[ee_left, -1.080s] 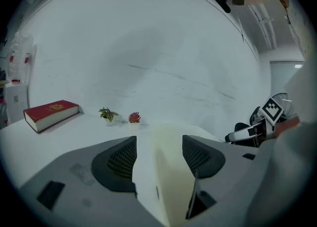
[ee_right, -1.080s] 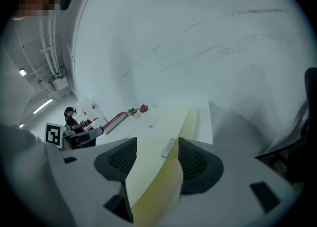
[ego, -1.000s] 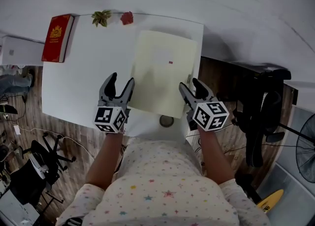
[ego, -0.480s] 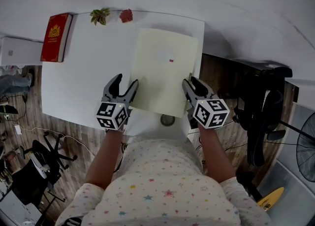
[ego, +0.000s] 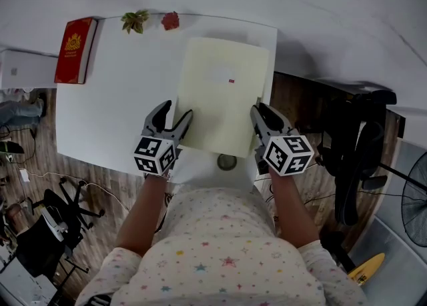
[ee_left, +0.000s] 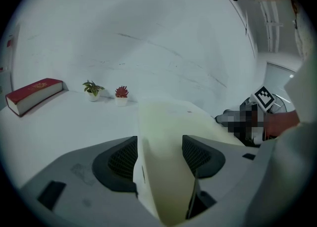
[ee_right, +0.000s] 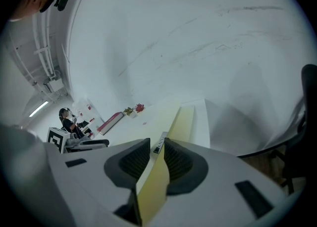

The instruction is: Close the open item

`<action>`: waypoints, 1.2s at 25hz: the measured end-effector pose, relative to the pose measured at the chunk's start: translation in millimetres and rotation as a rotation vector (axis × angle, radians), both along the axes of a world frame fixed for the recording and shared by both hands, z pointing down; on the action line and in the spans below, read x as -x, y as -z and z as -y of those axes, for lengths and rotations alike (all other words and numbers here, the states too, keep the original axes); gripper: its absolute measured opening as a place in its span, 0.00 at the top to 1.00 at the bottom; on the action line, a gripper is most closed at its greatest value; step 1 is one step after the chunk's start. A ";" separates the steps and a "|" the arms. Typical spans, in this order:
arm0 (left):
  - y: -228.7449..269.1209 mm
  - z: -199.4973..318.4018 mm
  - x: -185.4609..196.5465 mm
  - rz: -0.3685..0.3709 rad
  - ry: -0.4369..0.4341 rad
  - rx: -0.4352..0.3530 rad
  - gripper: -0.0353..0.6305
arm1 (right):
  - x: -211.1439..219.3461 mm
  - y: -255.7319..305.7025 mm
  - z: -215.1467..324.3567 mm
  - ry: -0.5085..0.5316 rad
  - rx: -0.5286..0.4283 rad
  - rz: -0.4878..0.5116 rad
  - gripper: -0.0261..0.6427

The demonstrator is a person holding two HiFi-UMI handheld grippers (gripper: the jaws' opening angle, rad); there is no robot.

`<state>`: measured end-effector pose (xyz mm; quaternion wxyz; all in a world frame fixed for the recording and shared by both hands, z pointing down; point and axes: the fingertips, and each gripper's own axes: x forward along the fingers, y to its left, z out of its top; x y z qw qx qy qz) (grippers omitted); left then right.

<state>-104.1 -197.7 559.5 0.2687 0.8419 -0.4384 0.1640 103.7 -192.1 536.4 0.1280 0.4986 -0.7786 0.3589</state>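
Note:
A large pale-yellow folder (ego: 223, 91) lies flat on the white table (ego: 107, 111), its near edge toward me. My left gripper (ego: 175, 119) is at the folder's near left corner. In the left gripper view the folder (ee_left: 168, 122) runs between the jaws, which stand wide apart, so this gripper (ee_left: 158, 157) is open. My right gripper (ego: 263, 117) is at the folder's near right edge. In the right gripper view its jaws stand close together, and the gripper (ee_right: 157, 159) is shut on the thin yellow edge (ee_right: 183, 119).
A red book (ego: 77, 50) lies at the table's far left corner. Two small potted plants (ego: 135, 21) (ego: 171, 21) stand along the far edge. A small round object (ego: 227, 162) sits by the table's near edge. A black chair (ego: 353, 158) stands to the right, off the table.
My left gripper has moved right and forward until its jaws straddle the folder's near left corner. The right gripper has stayed on the folder's right edge, shifting only slightly.

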 end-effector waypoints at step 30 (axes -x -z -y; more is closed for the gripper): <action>-16.7 -6.3 -25.0 0.237 -0.097 0.033 0.55 | -18.6 -30.7 -11.9 -0.014 0.064 -0.070 0.87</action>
